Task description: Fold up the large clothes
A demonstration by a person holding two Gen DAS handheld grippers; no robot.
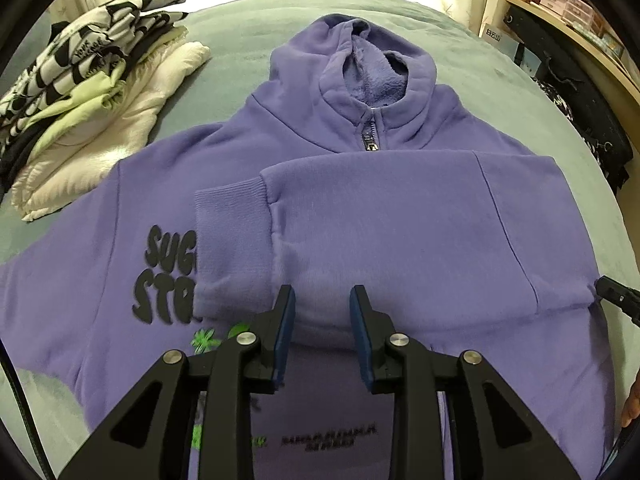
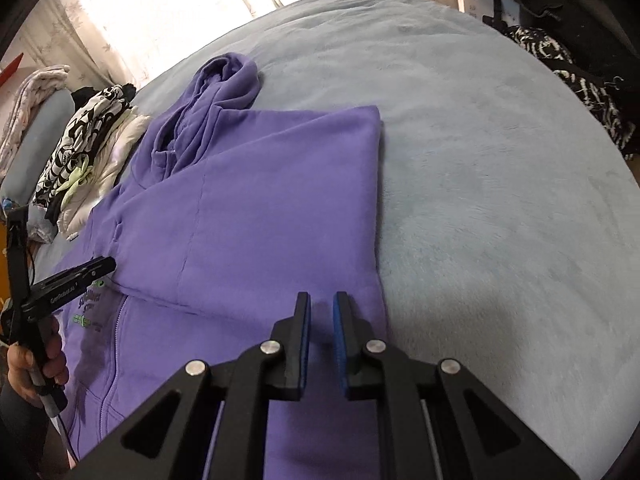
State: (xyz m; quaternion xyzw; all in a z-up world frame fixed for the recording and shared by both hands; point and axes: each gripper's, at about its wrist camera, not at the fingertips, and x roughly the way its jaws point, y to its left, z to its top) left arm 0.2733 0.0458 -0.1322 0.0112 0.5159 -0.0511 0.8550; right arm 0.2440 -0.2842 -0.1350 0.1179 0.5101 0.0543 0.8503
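A purple zip hoodie (image 1: 400, 220) lies front up on the grey-blue bed cover (image 2: 500, 200), hood (image 1: 360, 64) at the far end. One sleeve is folded across the chest, and its ribbed cuff (image 1: 230, 220) partly covers the black print. My left gripper (image 1: 323, 308) hovers just above the folded sleeve, open, with nothing between its blue pads. My right gripper (image 2: 322, 312) is over the hoodie's right edge (image 2: 376, 208); its jaws stand narrowly apart and hold nothing. Its tip (image 1: 612, 298) shows at the left wrist view's right edge. A hand (image 2: 36, 364) holds the left gripper (image 2: 100, 266).
A pile of folded clothes (image 1: 80, 80), patterned on top and white beneath, sits on the bed left of the hood. A shelf with boxes (image 1: 568, 4) and dark bags (image 1: 580, 120) stand beyond the bed's right side. Bright curtains (image 2: 160, 8) hang behind.
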